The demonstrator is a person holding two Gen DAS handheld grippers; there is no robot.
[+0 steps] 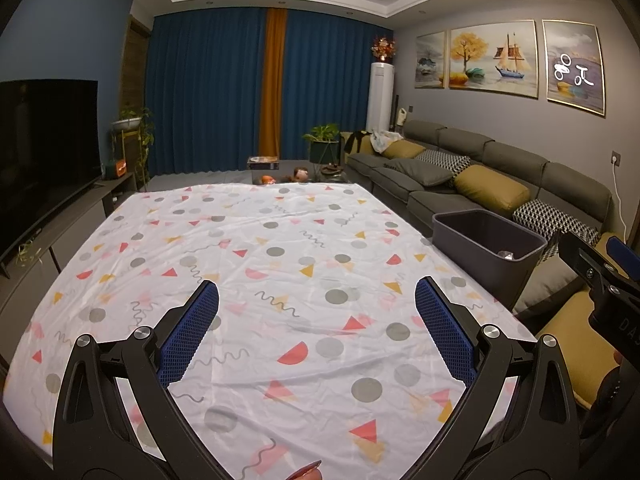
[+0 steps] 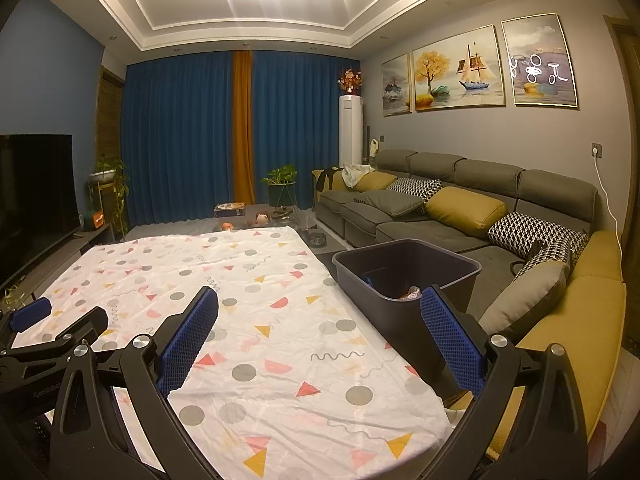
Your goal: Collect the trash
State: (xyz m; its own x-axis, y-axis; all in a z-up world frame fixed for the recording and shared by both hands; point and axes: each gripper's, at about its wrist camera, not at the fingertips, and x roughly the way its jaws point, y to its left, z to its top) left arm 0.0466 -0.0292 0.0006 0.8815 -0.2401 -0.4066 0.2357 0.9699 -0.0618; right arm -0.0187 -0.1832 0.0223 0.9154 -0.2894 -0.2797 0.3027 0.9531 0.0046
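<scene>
Left tongs (spread wide), right tongs level

Cloth, plastic and metal around the bin

The sheet beside the bin is thin, matt cloth, creased and printed with dots and triangles. The bin itself looks like smooth dark plastic with a faint sheen on its rim; crinkled, shiny wrapping lies inside it. The left gripper and right gripper have matt black plastic arms, bright polished metal pivot pins, and blue pads with a rough, dimpled rubbery grain. Behind the bin, the sofa is soft matt fabric, its yellow cushions smoother with a leathery look. The curtains are heavy, matt, pleated cloth.
</scene>
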